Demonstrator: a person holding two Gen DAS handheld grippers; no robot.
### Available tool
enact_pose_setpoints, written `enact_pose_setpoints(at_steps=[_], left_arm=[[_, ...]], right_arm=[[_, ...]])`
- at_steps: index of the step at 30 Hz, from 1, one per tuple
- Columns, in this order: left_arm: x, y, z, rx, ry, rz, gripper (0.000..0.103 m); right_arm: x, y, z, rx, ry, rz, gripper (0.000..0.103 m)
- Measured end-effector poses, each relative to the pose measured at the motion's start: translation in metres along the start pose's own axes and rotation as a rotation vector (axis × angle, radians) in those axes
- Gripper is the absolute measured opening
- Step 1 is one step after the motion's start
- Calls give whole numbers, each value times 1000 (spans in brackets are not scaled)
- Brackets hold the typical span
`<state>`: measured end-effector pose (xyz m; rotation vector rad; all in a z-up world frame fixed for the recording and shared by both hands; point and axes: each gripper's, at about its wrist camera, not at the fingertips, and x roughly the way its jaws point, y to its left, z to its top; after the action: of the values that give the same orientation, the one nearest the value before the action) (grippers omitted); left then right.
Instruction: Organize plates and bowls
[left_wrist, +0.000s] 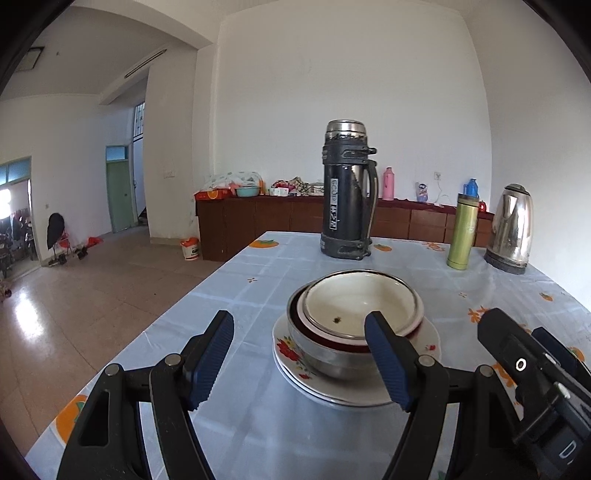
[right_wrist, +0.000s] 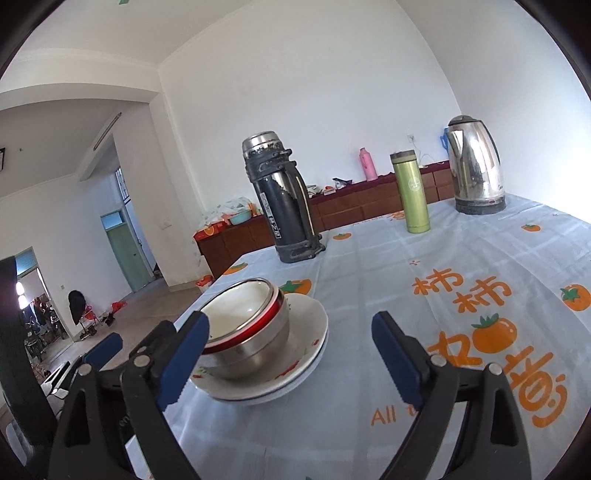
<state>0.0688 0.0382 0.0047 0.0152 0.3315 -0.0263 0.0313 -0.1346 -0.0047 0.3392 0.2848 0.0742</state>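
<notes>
Bowls sit nested: our left view shows a cream-lined steel bowl (left_wrist: 364, 308) inside a red-banded one, in a plain steel bowl (left_wrist: 325, 350), atop two floral white plates (left_wrist: 354, 391) on the table (left_wrist: 258, 424); our left tool (left_wrist: 299, 360) gapes, released. In our right view the right tool (right_wrist: 288, 365) is likewise released. We judge the stack rigid, slick and breakable; rims offer hold.

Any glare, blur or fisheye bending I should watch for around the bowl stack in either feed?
Left wrist: sharp, stacked bowls evenly lit; glare patch on the floor far left; black vignette corners. Right wrist: table edges bow strongly, kettle shows bright reflections, bowls partly hidden behind one finger.
</notes>
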Motion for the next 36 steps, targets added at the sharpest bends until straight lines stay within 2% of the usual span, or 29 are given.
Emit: enact_pose_setpoints(at_steps=[4,8,13,17,20,29,36], left_arm=[[-15,-1,4,10,-32,14,75],[-22,2,5,-15,-26,0,75],[-31,4,2,-25,2,5,75],[-42,5,0,-27,0,2,76],[-49,4,-2,-17,-1,1,80],[-70,2,-4,-2,2,-15,82],[-88,2,1,7,-1,3,83]], right_arm=[[-16,5,1,-16,-35,9,95],[-31,13,3,-36,-72,17,98],[-45,15,3,-29,-76,27,99],[-57,14,3,-25,-95,23,102],[-63,14,3,-24,-101,22,103],[-89,12,2,1,-81,19,103],[-116,18,7,-32,-120,-23,103]])
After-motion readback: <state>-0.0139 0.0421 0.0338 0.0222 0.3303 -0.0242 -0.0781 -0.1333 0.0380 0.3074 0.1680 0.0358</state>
